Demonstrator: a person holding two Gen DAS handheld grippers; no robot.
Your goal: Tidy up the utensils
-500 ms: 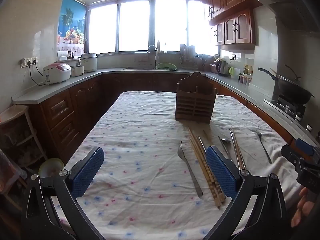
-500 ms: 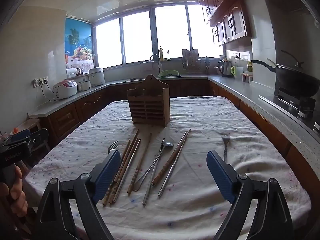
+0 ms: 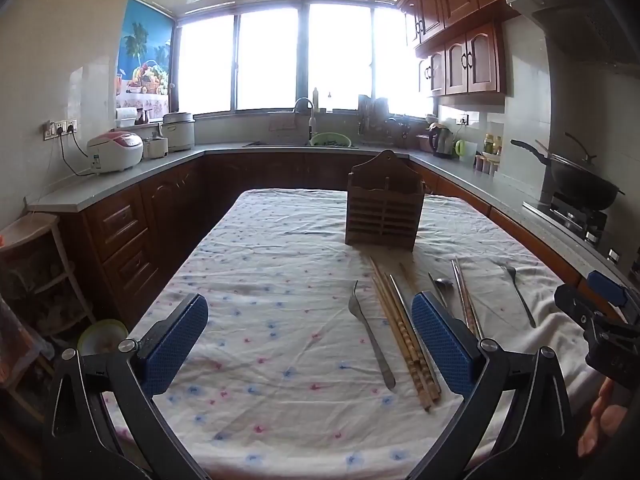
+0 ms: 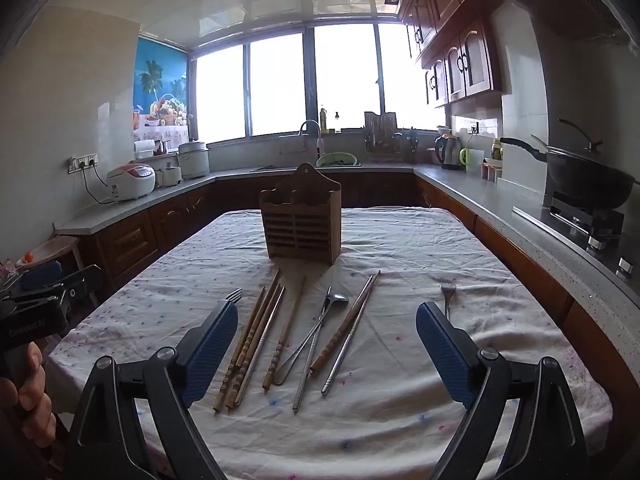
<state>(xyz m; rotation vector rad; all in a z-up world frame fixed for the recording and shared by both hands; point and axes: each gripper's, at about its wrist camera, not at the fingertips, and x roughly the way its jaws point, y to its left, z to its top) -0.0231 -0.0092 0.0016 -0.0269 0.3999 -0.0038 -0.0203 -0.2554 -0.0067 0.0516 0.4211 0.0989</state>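
While both hover above the tablecloth, left tool and right tool gape empty.

Left gripper gapes wide over bare tablecloth — fork and chopsticks lie between its pads, toward the right one.

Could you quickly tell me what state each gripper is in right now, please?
Left gripper: open, holding nothing, above the tablecloth.
Right gripper: open, holding nothing, above the chopsticks and spoon.
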